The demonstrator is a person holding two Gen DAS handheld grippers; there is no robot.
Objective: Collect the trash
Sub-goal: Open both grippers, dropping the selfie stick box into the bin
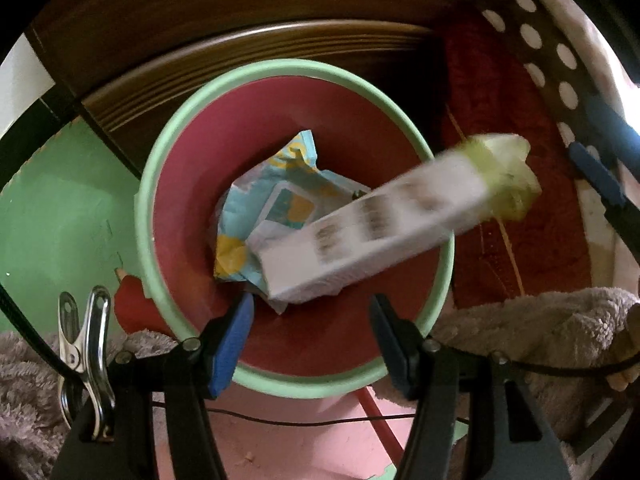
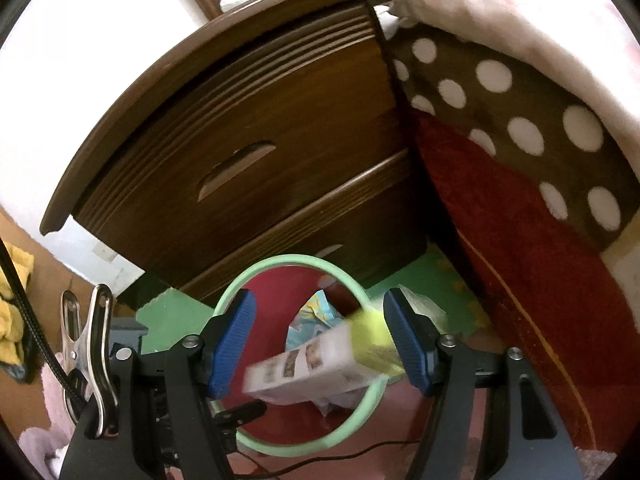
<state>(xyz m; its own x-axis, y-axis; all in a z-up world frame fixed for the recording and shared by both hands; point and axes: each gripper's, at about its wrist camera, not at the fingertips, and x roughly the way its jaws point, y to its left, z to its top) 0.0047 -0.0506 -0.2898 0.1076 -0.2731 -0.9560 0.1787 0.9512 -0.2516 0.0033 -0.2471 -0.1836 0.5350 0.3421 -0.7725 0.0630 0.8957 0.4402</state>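
One bin [image 1: 160, 208] with a mint-green rim and red inside stands on the floor before a dark wooden chest of two drawers [image 2: 256, 152], with two pieces of trash at its mouth: a crumpled blue-and-yellow wrapper [image 1: 260, 196] lying at the bottom, and a long white carton [image 1: 360, 236] with a yellow-green end, blurred and tilted across the opening. Two hand-held grippers are over the bin.

The left gripper [image 1: 312, 320] points steeply down into the bin, its jaws standing well apart with nothing between them. The lower end of the carton lies just ahead of its tips, the blue-padded finger [image 1: 232, 344] close beside that end but not pressing on it, as far as the picture shows.

The right gripper [image 2: 320, 340] also stands wide. The carton [image 2: 316, 364] lies between its jaws, the yellow-green end right against the right-hand pad [image 2: 408, 340], the white end clear of the other pad. Whether that pad actually touches it cannot be told through the blur; nothing is clamped.

The wrapper [image 2: 316, 316] shows beyond the carton, inside the rim [image 2: 280, 448]. A red blanket [image 2: 540, 300] and a brown spotted one [image 2: 500, 112] hang at the right.
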